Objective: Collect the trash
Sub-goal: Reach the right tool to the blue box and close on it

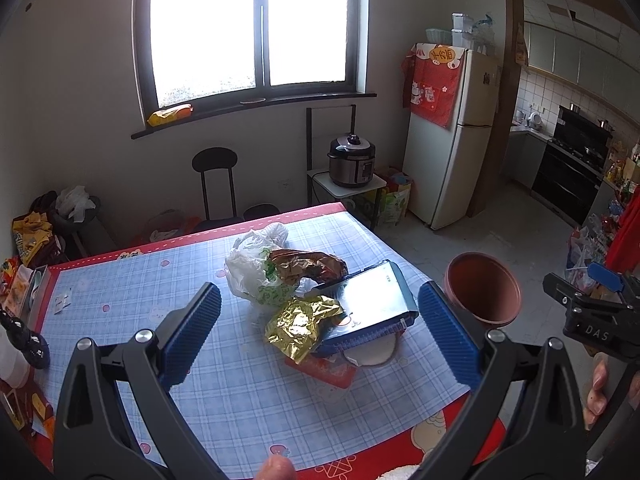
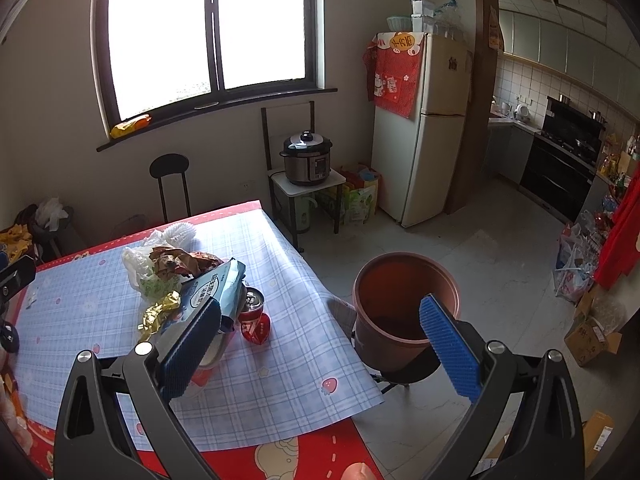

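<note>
**Ana:** How did both claws stand at that moment?

**Me:** I had the left claw (image 1: pixel 320 332) spread wide and holding nothing, poised over the table (image 1: pixel 120 292) with the trash heap framed between its blue pads. The right claw (image 2: pixel 320 340) was just as wide and also held nothing, out past the table's right edge, with its right pad in front of the brown bin (image 2: pixel 404 304).

**Ana:** Where was the trash?

**Me:** Bunched near the middle of the table: a white plastic bag (image 1: pixel 250 268) at the back, a crumpled brown wrapper (image 1: pixel 308 266) touching it, a gold foil wrapper (image 1: pixel 300 324) in front, and a blue snack packet (image 1: pixel 370 300) leaning on top. In the right wrist view I also saw a crushed red can (image 2: pixel 253 318) just beside the packet. The bin stood on a stool off the table's right side, apart from the heap.

**Ana:** Which claw would you send?

**Me:** I judged the left one nearer; the heap lay straight ahead of it. The packet's long axis ran roughly forward and a little rightward, so the pads already straddled its short width. The bin lay to the right of everything, beside the right claw.
</note>
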{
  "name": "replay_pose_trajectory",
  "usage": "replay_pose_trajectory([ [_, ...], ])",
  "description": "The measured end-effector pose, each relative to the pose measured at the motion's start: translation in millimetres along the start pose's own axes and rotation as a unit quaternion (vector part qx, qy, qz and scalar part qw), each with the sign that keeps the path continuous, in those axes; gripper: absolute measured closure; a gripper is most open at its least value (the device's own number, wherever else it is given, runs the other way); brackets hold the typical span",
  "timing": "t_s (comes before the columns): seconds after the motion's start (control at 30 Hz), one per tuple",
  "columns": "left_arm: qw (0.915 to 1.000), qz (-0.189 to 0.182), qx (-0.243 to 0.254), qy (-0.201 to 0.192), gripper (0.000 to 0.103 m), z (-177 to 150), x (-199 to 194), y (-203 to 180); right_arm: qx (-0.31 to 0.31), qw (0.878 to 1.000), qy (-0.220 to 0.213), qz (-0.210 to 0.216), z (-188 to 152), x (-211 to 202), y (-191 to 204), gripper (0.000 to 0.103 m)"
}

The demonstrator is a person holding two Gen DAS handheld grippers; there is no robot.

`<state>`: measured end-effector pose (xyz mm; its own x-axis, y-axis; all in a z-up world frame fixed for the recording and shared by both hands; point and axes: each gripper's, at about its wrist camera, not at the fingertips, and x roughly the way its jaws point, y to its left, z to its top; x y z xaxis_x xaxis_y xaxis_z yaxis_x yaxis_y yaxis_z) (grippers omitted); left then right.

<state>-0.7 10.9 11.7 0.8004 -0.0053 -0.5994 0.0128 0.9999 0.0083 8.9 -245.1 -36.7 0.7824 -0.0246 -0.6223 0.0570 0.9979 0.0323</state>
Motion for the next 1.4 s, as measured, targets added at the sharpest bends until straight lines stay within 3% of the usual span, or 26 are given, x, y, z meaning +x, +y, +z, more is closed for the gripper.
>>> replay_pose_trajectory([
  [0.2, 0.9997, -0.022, -0.011, -0.004, 0.006, -1.1, 2.4, 11.6, 0.001, 1.0, 0.003, 0.014, -0.8, 4.6, -0.6, 0.005],
  [0.37, 0.9994, 0.013, -0.013, -0.03, 0.006, -8.9, 4.0, 28.1, -0.015, 0.999, -0.008, 0.045, -1.9, 12.6, 3.2, 0.005],
  [0.6, 0.9966, 0.045, -0.069, 0.003, 0.006, -39.7, 25.8, 69.8, -0.038, 0.995, -0.017, 0.085, -4.5, 35.3, 16.8, 0.005],
  [0.9, 0.9926, 0.066, -0.094, 0.039, 0.006, -76.3, 45.6, 98.1, -0.08, 0.987, 0.053, 0.129, -13.2, 83.6, 50.4, 0.005],
  [1.0, 0.9925, 0.066, -0.095, 0.04, 0.006, -77.1, 51.2, 101.9, -0.083, 0.984, 0.048, 0.153, -15.8, 96.4, 60.4, 0.014],
  [1.13, 0.9935, 0.066, -0.085, 0.039, 0.006, -73.9, 59.6, 101.9, -0.042, 0.975, 0.086, 0.202, -23.4, 131.6, 71.4, 0.029],
  [1.23, 0.9937, 0.068, -0.077, 0.045, 0.006, -75.3, 69.4, 102.4, 0.01, 0.967, 0.086, 0.241, -34.2, 155.2, 75.0, 0.031],
  [1.4, 0.9922, 0.068, -0.087, 0.057, 0.006, -78.7, 84.1, 110.3, 0.082, 0.959, 0.136, 0.237, -54.8, 195.7, 75.4, 0.031],
])
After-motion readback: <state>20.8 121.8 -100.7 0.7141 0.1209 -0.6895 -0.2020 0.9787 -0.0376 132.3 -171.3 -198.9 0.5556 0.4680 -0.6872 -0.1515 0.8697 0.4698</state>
